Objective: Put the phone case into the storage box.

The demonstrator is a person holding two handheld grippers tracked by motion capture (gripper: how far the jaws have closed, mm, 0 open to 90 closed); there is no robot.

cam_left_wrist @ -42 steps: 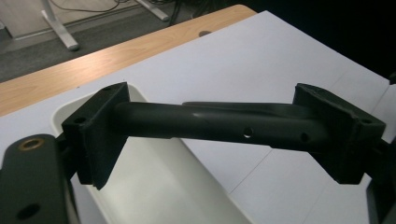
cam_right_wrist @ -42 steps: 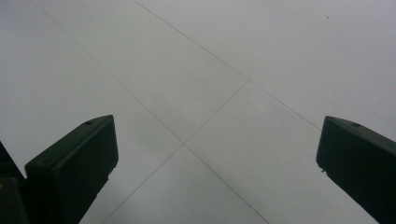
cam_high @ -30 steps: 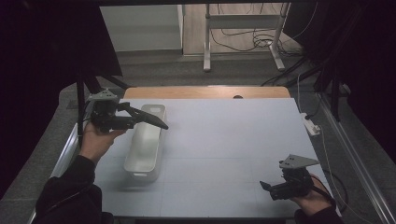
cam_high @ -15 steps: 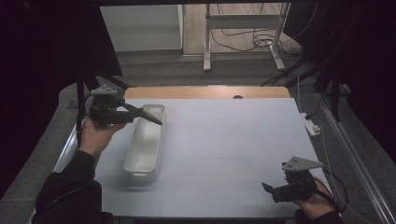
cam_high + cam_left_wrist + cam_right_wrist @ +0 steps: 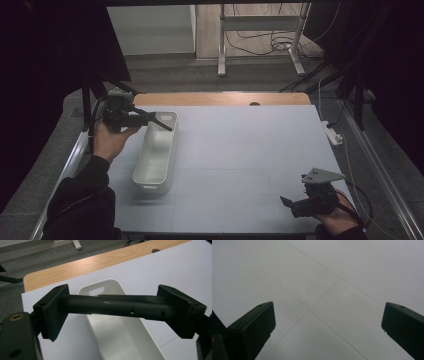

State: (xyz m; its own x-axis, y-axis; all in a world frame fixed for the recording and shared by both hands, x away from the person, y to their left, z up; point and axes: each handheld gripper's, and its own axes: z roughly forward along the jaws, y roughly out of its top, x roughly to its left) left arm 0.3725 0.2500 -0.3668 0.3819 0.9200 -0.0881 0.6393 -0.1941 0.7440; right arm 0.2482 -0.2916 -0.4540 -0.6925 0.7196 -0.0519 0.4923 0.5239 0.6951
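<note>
My left gripper [image 5: 146, 119] hovers over the far end of a long white bin [image 5: 156, 156] at the table's left. It is shut on a black tube [image 5: 117, 307], which lies crosswise between the two pads [image 5: 53, 312] in the left gripper view. One end of the tube [image 5: 165, 126] sticks out over the bin in the high view. Below the tube, the bin's inside [image 5: 125, 340] looks bare, and its handle slot faces the wooden table edge. My right gripper [image 5: 290, 205] is low at the near right corner, open, with bare table between its jaws [image 5: 329, 327].
The table top [image 5: 250, 150] is pale grey with thin seam lines, and a wooden strip [image 5: 220, 98] runs along its far edge. A white power strip [image 5: 332, 134] lies off the right side. Metal stand legs and cables are on the floor beyond.
My left gripper has carried the black tube a little farther back over the bin's far end. The right gripper has sunk slightly toward the near edge.
</note>
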